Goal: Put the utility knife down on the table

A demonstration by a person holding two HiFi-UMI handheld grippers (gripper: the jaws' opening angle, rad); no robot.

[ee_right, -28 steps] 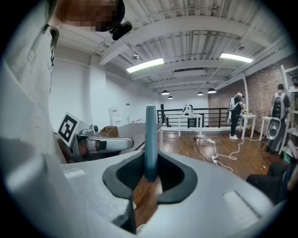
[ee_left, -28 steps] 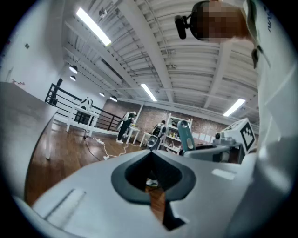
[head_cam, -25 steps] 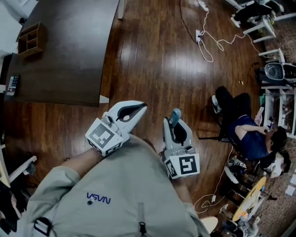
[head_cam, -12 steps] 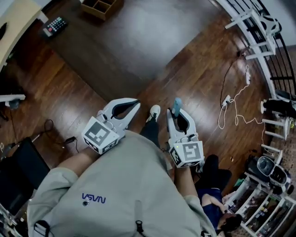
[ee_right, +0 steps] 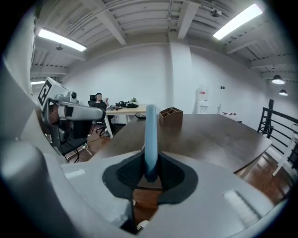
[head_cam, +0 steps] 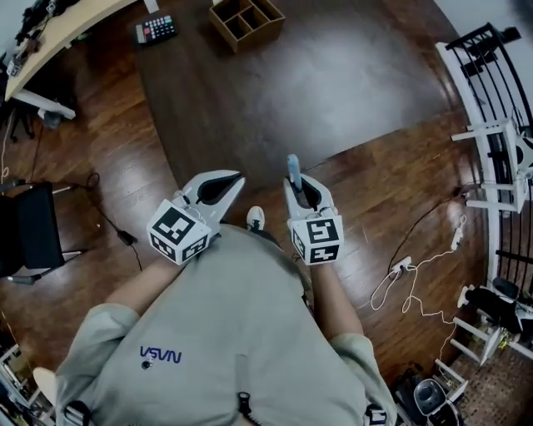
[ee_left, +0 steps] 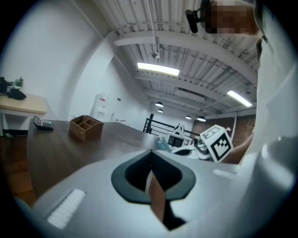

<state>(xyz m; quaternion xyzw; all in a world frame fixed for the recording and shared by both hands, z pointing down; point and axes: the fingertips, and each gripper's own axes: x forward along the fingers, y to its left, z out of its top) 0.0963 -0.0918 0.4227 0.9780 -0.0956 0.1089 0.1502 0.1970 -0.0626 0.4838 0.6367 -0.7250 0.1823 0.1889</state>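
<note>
1. Right gripper (head_cam: 300, 188) is clamped on the utility knife (head_cam: 293, 167). The knife's light-blue body sits between the pads and sticks out past the jaw tips, pointing toward the desk (head_cam: 350, 83).
2. The knife is held in the air at the desk's near edge, not resting on the desk.
3. Left gripper (head_cam: 234, 180) has its jaws together with nothing between them. It sits further left along the same near edge of the desk.
4. A wooden organizer box (head_cam: 246, 18) with open compartments stands at the far end of the desk.
5. A keypad device (head_cam: 156, 30) lies flat at the desk's far left corner, near the box but apart from it.
6. The person's shoe (head_cam: 256, 218) is on the wood floor, just short of the desk's near edge.
</note>
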